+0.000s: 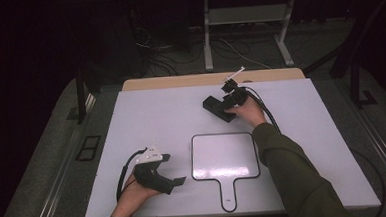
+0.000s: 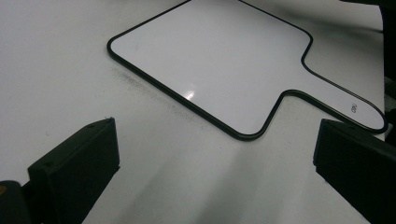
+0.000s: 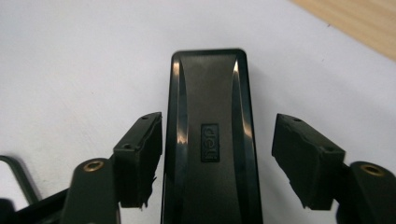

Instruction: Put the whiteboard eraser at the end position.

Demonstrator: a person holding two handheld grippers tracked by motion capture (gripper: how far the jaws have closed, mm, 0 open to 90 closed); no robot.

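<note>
Left gripper point(image 1: 176, 169) fingers wide apart; right gripper point(image 1: 220, 107) fingers parted.

Handled whiteboard point(image 2: 224, 65) on white table point(image 2: 56, 56), beyond wide-apart jaws

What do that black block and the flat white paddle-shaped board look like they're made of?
The black block, probably a whiteboard eraser, looks like glossy moulded plastic: light streaks along its edges and an embossed logo. The paddle-shaped board looks like smooth coated whiteboard: a glare spot and a thin black rim.

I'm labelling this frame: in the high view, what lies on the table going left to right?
Left gripper → whiteboard → eraser → right gripper, its jaws either side of the eraser.
</note>
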